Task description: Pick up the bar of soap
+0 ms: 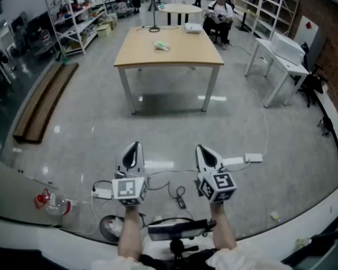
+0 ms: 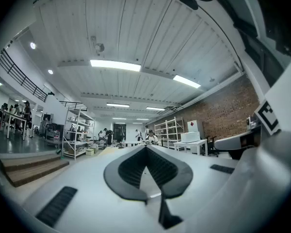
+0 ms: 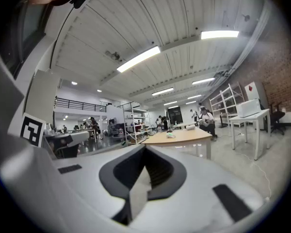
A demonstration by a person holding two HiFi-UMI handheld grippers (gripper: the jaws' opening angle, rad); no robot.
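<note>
The bar of soap is a small pale lump lying on the wooden table far ahead of me; in the right gripper view the soap shows as a tiny light shape on the tabletop. My left gripper and right gripper are held side by side low in the head view, several steps short of the table, over the grey floor. Both point toward the table. The left gripper and the right gripper each have their jaws closed together with nothing between them.
White desks stand to the right of the table, and wooden benches lie at the left. Metal shelving and a seated person are at the back. Cables and a power strip lie on the floor near my grippers.
</note>
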